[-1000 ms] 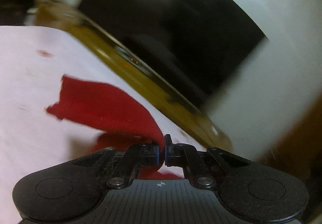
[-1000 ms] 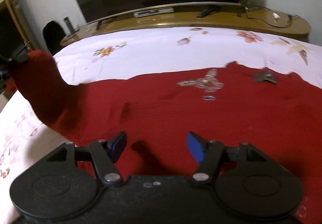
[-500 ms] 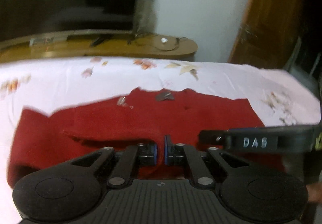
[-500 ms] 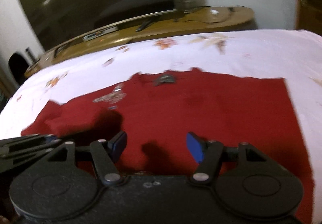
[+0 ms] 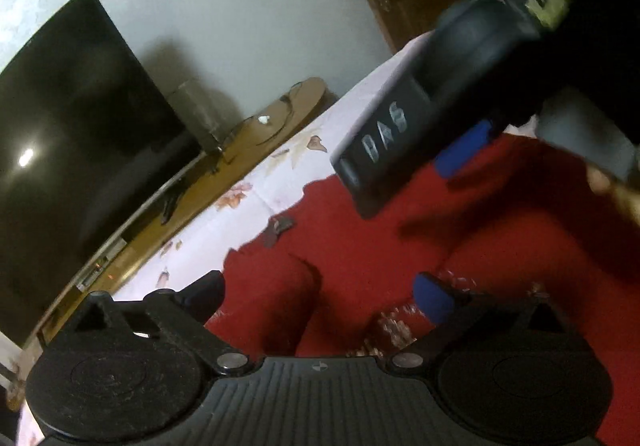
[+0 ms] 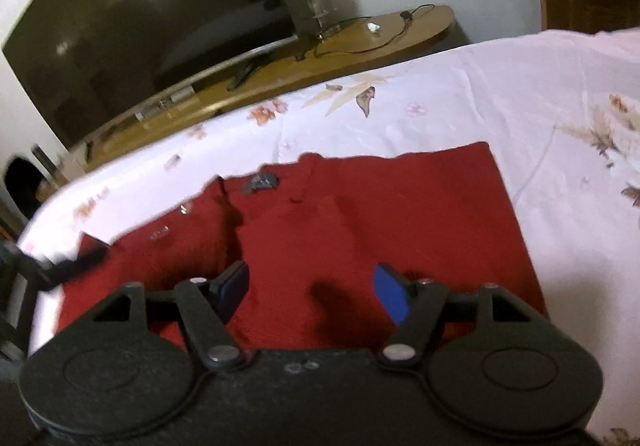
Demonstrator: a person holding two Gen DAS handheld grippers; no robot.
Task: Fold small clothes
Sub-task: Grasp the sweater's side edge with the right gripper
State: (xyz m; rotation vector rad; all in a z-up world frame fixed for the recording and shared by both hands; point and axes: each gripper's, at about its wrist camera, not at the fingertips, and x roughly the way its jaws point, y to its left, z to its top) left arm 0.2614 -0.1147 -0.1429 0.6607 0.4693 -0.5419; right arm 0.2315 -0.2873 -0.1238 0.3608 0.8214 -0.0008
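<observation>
Both tongs released: left gripper (image 5: 320, 296), right gripper (image 6: 312, 292) over red garment (image 6: 360, 213); collar faces TV, long axis sideways.

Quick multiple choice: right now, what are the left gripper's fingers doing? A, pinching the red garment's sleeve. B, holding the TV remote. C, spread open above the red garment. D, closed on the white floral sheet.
C: the left gripper shows a wide gap between its fingers, with the red garment lying flat beneath them and nothing held.
</observation>
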